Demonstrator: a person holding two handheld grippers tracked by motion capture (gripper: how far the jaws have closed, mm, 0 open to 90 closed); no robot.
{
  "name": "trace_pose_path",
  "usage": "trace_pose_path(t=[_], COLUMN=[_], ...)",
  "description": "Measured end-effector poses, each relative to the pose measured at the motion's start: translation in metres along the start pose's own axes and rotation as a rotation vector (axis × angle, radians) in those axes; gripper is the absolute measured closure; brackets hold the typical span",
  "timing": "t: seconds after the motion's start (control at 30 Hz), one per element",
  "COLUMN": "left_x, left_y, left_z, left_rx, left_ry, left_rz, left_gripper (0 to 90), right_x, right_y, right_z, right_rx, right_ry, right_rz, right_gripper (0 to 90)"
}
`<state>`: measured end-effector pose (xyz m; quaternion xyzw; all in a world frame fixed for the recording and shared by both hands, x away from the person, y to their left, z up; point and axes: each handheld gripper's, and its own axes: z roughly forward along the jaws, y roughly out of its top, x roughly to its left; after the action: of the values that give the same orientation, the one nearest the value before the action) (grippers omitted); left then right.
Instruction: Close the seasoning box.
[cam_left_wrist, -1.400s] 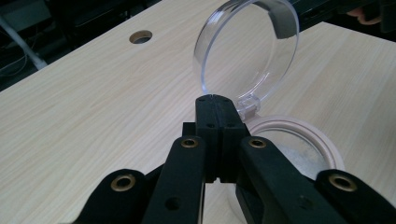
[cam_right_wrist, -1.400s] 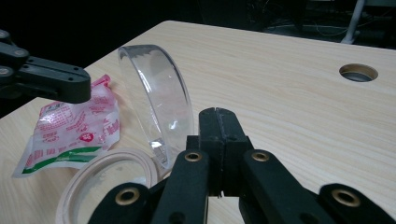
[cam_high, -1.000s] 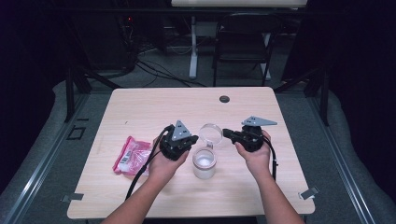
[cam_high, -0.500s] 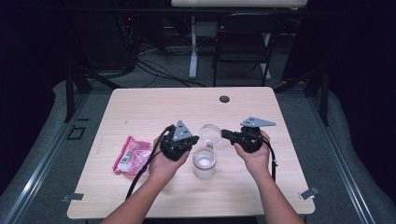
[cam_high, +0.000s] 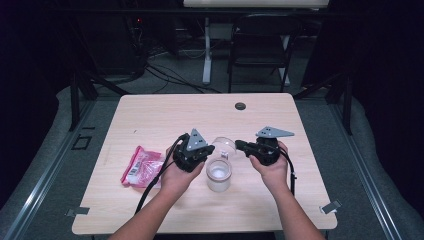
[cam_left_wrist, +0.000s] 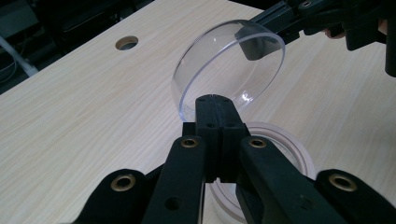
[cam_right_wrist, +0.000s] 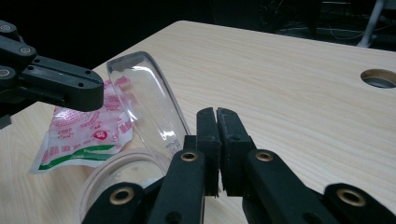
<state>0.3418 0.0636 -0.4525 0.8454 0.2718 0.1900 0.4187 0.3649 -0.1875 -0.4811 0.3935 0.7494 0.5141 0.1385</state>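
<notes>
Hands meet at the middle of the desk (cam_high: 150, 115), near side, one gripper in each. Left gripper (cam_left_wrist: 215, 105) has its jaws pressed together on the near edge of the clear lid (cam_left_wrist: 229, 65), which stands tilted up on edge above the jar (cam_left_wrist: 285, 144). In the high view that left gripper (cam_high: 210, 148) sits just left of the lid (cam_high: 223, 145), and the round clear jar (cam_high: 219, 175) stands open right below, between the two hands. Over on the right, the right gripper (cam_high: 241, 145) points in at the lid from the other side, its tip right at the lid's rim; whether it touches, hard to call. Its own view shows the jaws nearly together with just a thin slit between them, nothing clamped there (cam_right_wrist: 217, 116), the lid (cam_right_wrist: 149, 112) leaning just left of them and the jar rim (cam_right_wrist: 116, 172) beneath. Pink-and-white packet (cam_high: 142, 165) lies flat on the desk to the left of the left hand (cam_high: 175, 172), apart from the jar. Far side, a small round hole (cam_high: 240, 106) in the desk surface. Right hand (cam_high: 272, 167) wraps its gripper body, grey plate on top.
</notes>
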Motion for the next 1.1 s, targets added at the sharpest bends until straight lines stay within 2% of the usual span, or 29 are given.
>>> trace_pose_path(t=[0.47, 1.1], left_x=[-0.008, -0.02], left_y=[-0.008, -0.036], left_z=[-0.005, -0.006], left_rx=[0.006, 0.019], left_ry=[-0.019, -0.054], left_rz=[0.002, -0.044], left_gripper=[90.0, 90.0], right_x=[0.008, 0.014], right_y=[-0.002, -0.004], right_z=[-0.001, 0.001], right_rx=[0.006, 0.013], right_ry=[0.019, 0.035], right_rz=[-0.018, -0.035], right_gripper=[87.0, 86.3])
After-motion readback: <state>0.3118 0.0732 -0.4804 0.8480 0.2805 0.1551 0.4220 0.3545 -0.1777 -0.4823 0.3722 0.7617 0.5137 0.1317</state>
